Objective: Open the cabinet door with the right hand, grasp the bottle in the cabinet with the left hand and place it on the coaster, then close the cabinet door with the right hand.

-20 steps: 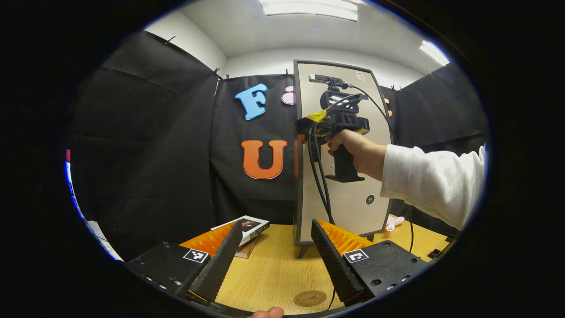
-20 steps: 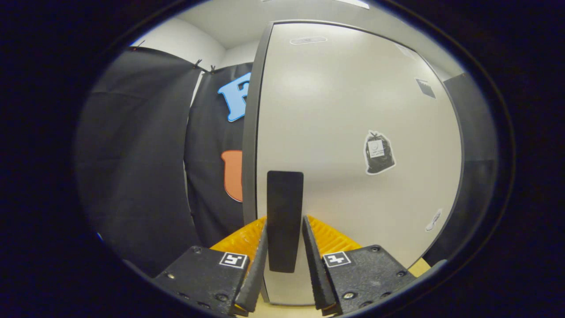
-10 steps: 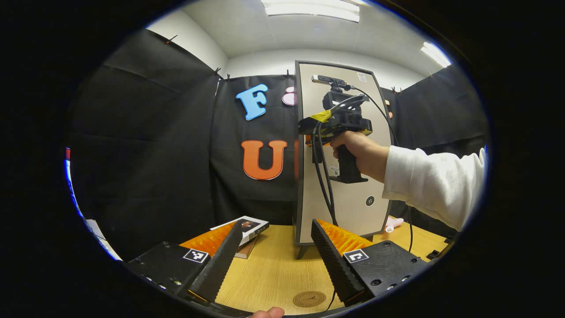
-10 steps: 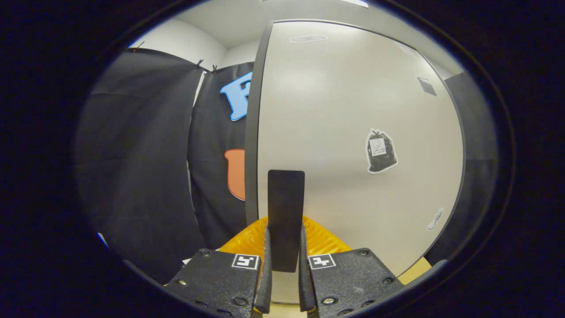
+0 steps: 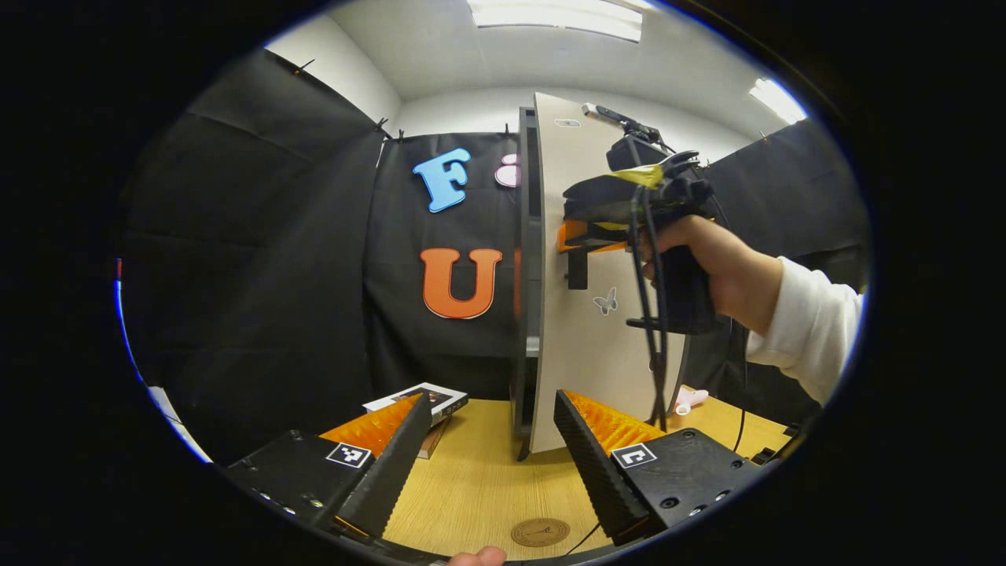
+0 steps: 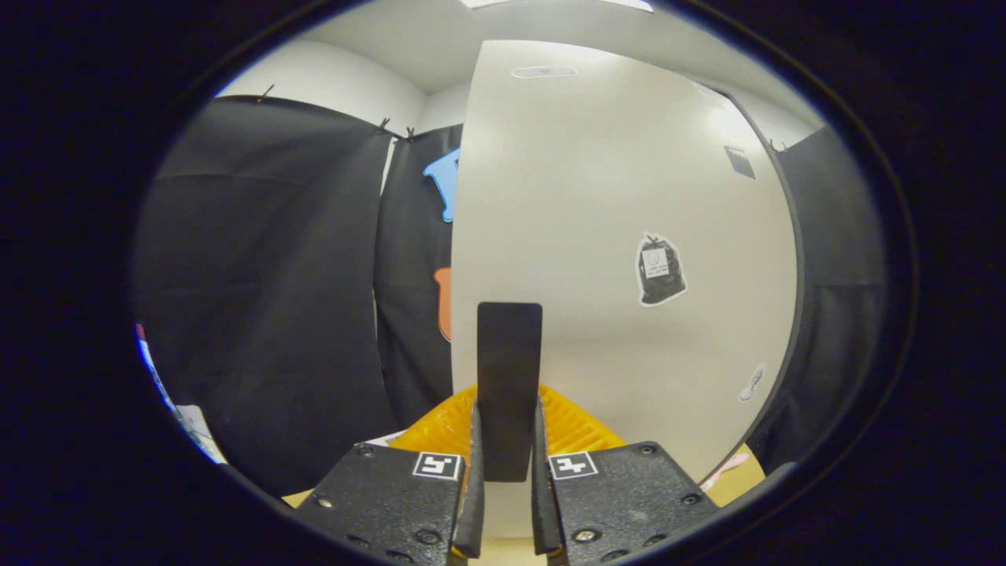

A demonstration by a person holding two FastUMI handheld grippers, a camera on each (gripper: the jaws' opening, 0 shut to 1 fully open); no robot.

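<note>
- Now the pale beige cabinet door (image 5: 585, 314) stands ajar: half a second ago it lay flush in its dark frame, and in the left gripper view it has since swung out on its hinge, leaving a dark gap along its left edge.
- That tells me the first step is under way but not finished; the gap looks too narrow for my other hand to reach through.
- The bottle I cannot see; I judge it sits inside the dark grey cabinet body (image 5: 525, 259), behind the door.
- The round brown coaster (image 5: 540, 532) lies on the light wooden table (image 5: 479, 479), near the front edge and just ahead of my left gripper (image 5: 491, 460).
- My right gripper (image 6: 504, 503) has its jaws closed tight on the flat black door handle (image 6: 509, 385), both fingers pressing its sides; a second ago they stood a little apart around it.
- The left gripper's jaws are spread wide and hold nothing, hovering over the table and pointed at the cabinet's foot.
- Farther out, a stack of books (image 5: 424, 409) rests on the table left of the cabinet, and a small pink object (image 5: 692, 398) lies to its right.
</note>
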